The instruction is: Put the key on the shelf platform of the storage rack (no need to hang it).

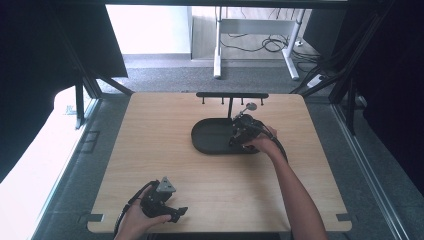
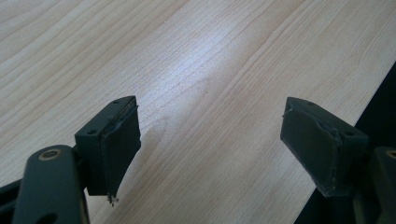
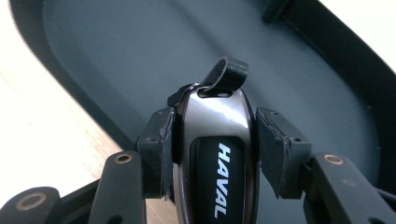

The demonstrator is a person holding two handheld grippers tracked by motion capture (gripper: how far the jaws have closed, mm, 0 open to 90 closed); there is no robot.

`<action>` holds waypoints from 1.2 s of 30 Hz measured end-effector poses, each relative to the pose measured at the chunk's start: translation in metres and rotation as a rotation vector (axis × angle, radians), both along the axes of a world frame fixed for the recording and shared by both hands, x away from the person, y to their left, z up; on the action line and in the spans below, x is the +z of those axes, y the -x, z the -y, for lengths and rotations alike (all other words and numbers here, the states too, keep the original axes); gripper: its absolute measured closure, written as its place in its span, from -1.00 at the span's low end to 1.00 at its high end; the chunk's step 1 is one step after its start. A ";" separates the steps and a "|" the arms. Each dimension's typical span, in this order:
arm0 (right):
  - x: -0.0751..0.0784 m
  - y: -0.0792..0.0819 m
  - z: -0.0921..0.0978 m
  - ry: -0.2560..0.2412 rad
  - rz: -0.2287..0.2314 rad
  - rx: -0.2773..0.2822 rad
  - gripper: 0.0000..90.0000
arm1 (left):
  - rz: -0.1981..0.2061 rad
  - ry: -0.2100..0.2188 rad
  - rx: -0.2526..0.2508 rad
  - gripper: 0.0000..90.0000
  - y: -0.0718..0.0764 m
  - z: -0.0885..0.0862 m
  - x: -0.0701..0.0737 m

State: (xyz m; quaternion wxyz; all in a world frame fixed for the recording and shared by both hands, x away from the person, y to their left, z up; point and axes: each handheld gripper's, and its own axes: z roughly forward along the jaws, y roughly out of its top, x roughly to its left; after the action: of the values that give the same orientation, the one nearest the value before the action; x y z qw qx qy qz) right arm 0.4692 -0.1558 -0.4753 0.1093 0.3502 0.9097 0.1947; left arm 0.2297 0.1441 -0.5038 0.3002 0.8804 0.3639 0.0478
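Right hand-held gripper (image 3: pixel 215 140) clamped on HAVAL key fob (image 3: pixel 215 154) over black tray (image 1: pixel 207 137); left hand-held gripper (image 2: pixel 210 140) wide open, empty, nr counter (image 1: pixel 150 150) front edge.

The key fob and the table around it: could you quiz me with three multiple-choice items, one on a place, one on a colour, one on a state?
1. Where is the key fob?
A. Between the right gripper's jaws, over the tray
B. Lying on the bare table
C. Hanging from the hook rack

2. What colour is the tray?
A. White
B. Black
C. Red

3. How is the left gripper?
A. Shut on a pen
B. Open, with nothing in it
C. Shut on a cloth

Answers:
1 A: the right gripper view shows both pads pressed on the fob's sides with the tray floor behind it.
2 B: the tray shows dark against the pale wood in the high view.
3 B: the left gripper view shows its jaws wide apart over bare wood.
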 end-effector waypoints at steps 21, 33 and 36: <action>-0.029 -0.010 0.007 0.070 0.015 -0.051 0.09 | 0.003 0.001 0.006 -0.55 -0.001 -0.003 0.001; -0.016 0.002 0.016 0.030 0.076 -0.075 -0.07 | 0.004 0.007 0.008 -0.55 0.000 -0.001 0.001; -0.016 0.005 0.018 0.014 0.087 -0.088 -0.17 | 0.004 0.000 0.005 -0.55 -0.001 -0.003 0.002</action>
State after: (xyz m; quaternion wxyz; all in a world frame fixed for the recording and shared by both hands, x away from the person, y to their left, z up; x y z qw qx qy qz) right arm 0.4644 -0.1741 -0.4913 0.1595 0.3801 0.8892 0.1984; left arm 0.2302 0.1476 -0.5018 0.3011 0.8793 0.3655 0.0505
